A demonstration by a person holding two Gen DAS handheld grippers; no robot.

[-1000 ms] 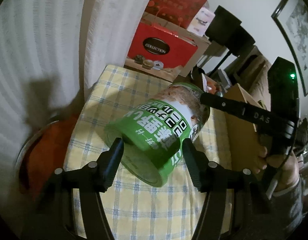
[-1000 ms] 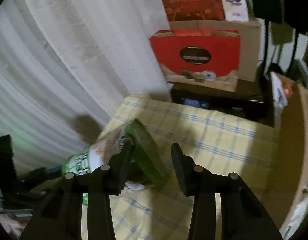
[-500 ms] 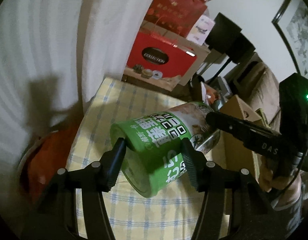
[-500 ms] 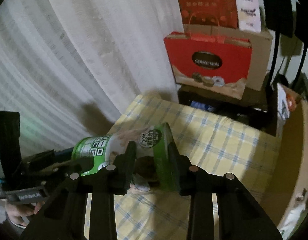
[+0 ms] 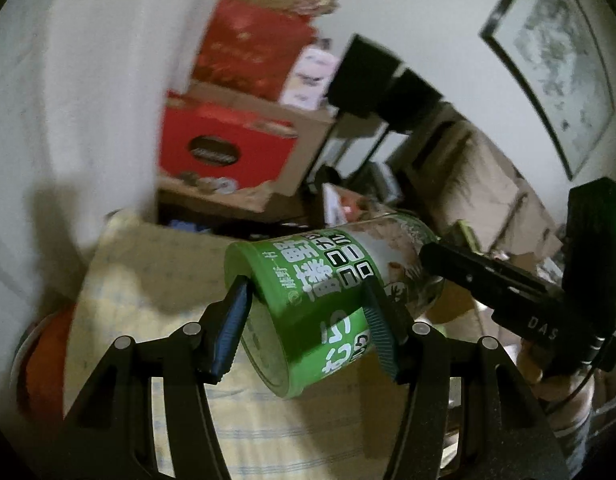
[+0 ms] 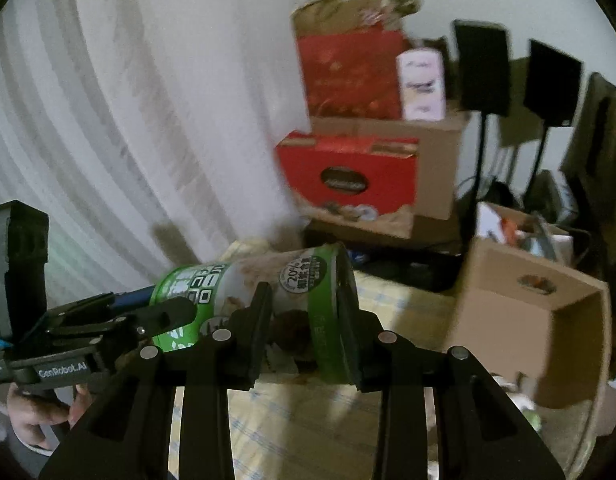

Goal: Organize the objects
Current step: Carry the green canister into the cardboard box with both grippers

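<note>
Checked tablecloth (image 5: 155,280) below, curtain (image 6: 107,100) at 10 o'clock. Can (image 5: 320,300) lies sideways in air: my left gripper (image 5: 308,320) clamps one end, my right gripper (image 6: 303,328) clamps the other.

each camera sits on its own gripper and looks forward and down past two black fingers (image 5: 227,332), very close. both views share the green can (image 5: 308,300), the checked bench (image 6: 291,420), the red box (image 6: 348,172) and white curtain (image 6: 127,100).
</note>
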